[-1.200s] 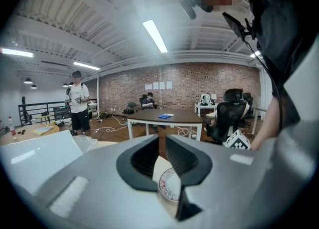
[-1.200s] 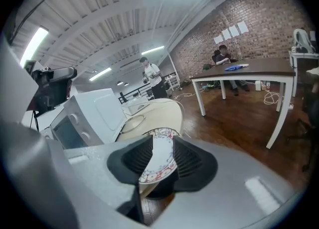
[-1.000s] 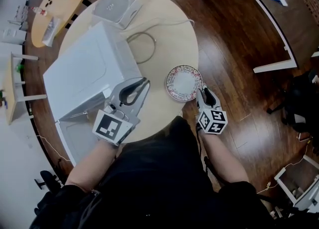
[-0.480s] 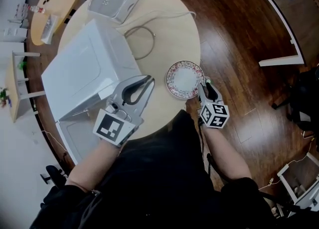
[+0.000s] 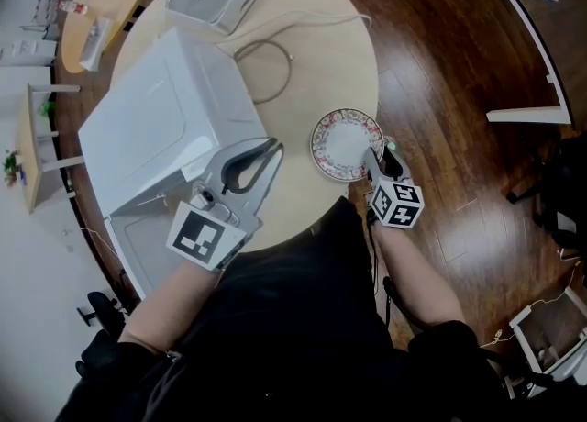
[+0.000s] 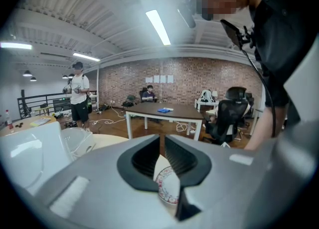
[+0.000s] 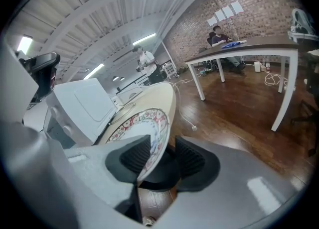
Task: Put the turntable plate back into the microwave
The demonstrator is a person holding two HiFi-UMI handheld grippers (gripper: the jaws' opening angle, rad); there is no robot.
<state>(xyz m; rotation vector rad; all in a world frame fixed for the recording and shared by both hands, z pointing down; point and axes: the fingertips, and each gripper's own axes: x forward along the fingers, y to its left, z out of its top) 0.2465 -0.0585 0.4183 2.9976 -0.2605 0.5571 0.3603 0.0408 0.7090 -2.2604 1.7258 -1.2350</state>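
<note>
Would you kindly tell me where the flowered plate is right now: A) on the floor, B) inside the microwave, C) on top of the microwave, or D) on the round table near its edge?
D: the plate lies on the round table close to its edge, beside the microwave and not in it.

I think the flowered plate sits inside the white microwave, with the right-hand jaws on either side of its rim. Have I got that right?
Not quite. The flowered plate is not inside the white microwave. It lies on the round table beside the microwave, near the table's edge, as the head view shows. The rest holds: the right gripper has its jaws, which have just been opening, on either side of the plate's rim.
</note>
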